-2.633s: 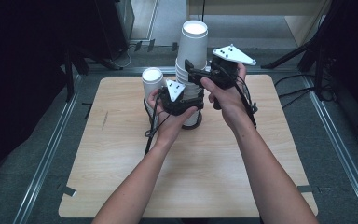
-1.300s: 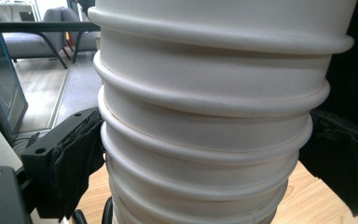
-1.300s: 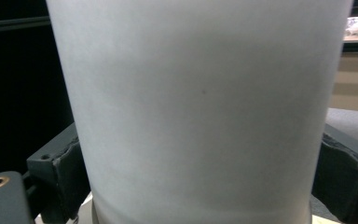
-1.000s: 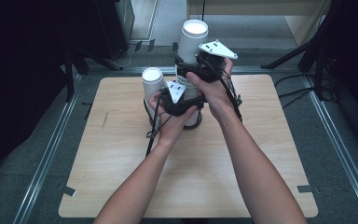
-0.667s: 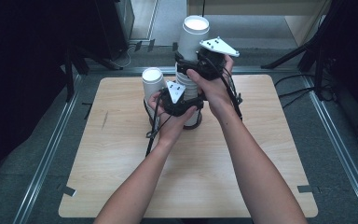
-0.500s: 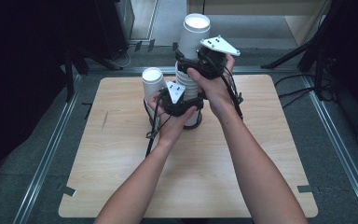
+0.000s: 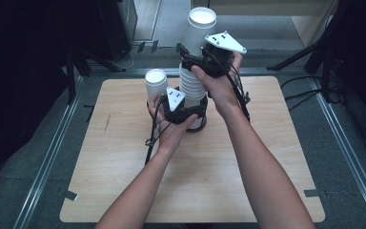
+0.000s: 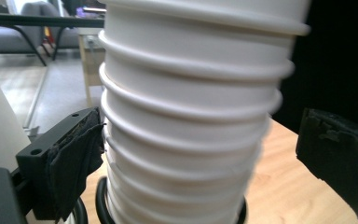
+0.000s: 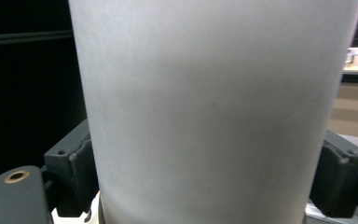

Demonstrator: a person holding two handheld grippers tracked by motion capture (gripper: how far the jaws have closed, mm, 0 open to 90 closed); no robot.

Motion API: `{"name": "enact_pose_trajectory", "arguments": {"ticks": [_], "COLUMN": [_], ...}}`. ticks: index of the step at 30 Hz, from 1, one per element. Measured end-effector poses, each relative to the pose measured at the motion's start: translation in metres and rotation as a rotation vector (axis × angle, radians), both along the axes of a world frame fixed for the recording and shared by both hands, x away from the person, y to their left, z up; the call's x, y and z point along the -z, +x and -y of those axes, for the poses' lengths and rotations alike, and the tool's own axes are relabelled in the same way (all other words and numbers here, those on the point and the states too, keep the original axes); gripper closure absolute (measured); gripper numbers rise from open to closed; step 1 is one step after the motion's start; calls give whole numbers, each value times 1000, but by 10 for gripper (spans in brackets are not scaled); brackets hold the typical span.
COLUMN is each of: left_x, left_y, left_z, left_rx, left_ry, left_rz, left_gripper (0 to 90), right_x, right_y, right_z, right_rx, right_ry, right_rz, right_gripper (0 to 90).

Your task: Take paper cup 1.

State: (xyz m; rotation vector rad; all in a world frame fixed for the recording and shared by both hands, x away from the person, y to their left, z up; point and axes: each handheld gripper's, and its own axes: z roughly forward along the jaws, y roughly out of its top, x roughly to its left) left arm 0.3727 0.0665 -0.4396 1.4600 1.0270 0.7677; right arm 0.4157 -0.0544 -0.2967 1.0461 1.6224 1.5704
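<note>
White cup stack (image 7: 193,88): right gripper (image 7: 196,61) grips its top cup (image 9: 214,112); left gripper (image 7: 190,110) wide; one separate cup (image 7: 156,85).

The left gripper (image 7: 190,110) is held low with its jaws wide apart; the right gripper (image 7: 187,59) is up higher, its jaws just squeezing in

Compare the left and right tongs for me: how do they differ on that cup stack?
The left tongs sit low on the cup stack, near the table; the right tongs sit high, at the top cup. The left jaws have just been opening, and one pad stands clear of the stack; the right jaws have just been closing and press the top cup's sides. Both straddle the same white stack.
</note>
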Motion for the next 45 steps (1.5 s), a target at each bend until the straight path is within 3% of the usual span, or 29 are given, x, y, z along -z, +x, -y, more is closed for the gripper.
{"name": "enact_pose_trajectory", "arguments": {"ticks": [14, 29, 42, 45], "left_x": [12, 32, 56, 59], "left_y": [-36, -68, -89, -92], "left_z": [-23, -57, -85, -92], "left_rx": [49, 25, 3, -2], "left_ry": [16, 9, 34, 20], "left_rz": [1, -13, -57, -65], "left_gripper": [0, 0, 0, 0], "right_x": [-10, -20, -31, -33], "right_y": [0, -4, -10, -12], "right_z": [-1, 3, 8, 9], "right_rx": [18, 17, 22, 29], "right_ry": [8, 24, 44, 52], "right_rz": [13, 41, 81, 86], "right_gripper": [148, 168, 170, 170]}}
